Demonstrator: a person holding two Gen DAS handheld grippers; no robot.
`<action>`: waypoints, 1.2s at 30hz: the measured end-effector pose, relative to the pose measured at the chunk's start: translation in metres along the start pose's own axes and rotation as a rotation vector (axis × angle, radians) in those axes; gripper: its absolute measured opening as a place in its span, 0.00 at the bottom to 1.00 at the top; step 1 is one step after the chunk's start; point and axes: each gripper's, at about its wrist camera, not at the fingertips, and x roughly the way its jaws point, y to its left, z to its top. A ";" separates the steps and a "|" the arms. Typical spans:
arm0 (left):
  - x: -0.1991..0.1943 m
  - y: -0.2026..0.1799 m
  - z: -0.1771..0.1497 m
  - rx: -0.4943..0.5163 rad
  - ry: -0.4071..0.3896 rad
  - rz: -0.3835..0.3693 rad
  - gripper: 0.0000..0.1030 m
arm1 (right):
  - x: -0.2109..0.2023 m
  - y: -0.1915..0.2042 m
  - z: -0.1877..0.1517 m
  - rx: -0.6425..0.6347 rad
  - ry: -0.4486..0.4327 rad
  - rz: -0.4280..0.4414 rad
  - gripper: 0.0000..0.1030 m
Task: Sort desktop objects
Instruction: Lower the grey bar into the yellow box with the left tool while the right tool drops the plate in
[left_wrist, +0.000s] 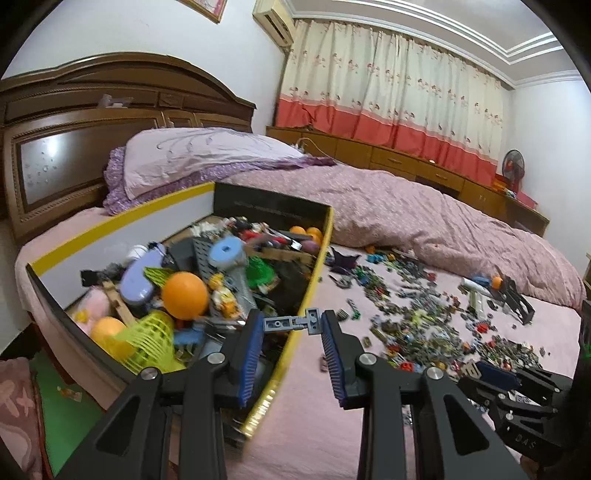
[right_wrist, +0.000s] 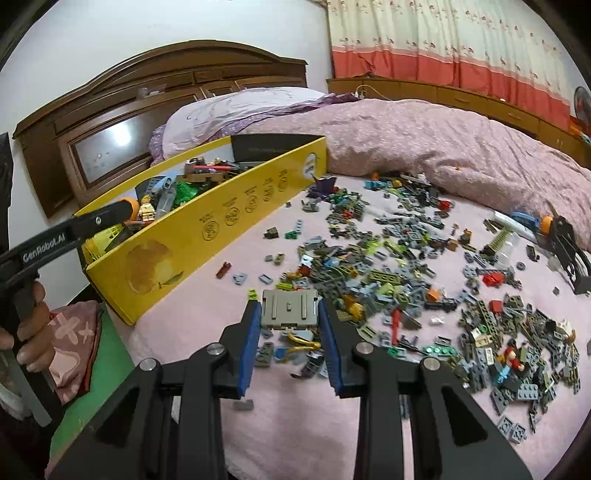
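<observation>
My left gripper (left_wrist: 292, 322) is shut on a thin grey brick piece (left_wrist: 291, 323), held crosswise over the near rim of the yellow box (left_wrist: 306, 295). That box is full of toys: orange balls (left_wrist: 184, 295), a green basket (left_wrist: 149, 345) and a blue-capped piece (left_wrist: 227, 251). In the right wrist view my right gripper (right_wrist: 289, 310) is shut on a flat grey ribbed plate (right_wrist: 289, 309), held above the pink bedsheet. Behind it lies a wide scatter of small bricks (right_wrist: 406, 280). The yellow box (right_wrist: 207, 236) stands to the left, with the left gripper's black arm (right_wrist: 74, 229) reaching over it.
A rumpled pink quilt (right_wrist: 461, 147) and a purple pillow (left_wrist: 207, 155) lie behind the bricks. A black tool with an orange ball (right_wrist: 565, 240) rests at the bed's right. A hand (right_wrist: 26, 328) grips the left handle. Green floor (right_wrist: 99, 373) shows beside the bed.
</observation>
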 end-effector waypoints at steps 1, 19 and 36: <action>0.000 0.003 0.002 0.001 -0.008 0.011 0.31 | 0.001 0.002 0.001 -0.003 0.001 0.003 0.31; 0.006 0.054 0.036 0.018 -0.071 0.136 0.31 | 0.026 0.047 0.052 -0.093 -0.054 0.082 0.31; 0.051 0.128 0.070 0.011 -0.038 0.313 0.31 | 0.049 0.058 0.056 -0.107 -0.014 0.095 0.31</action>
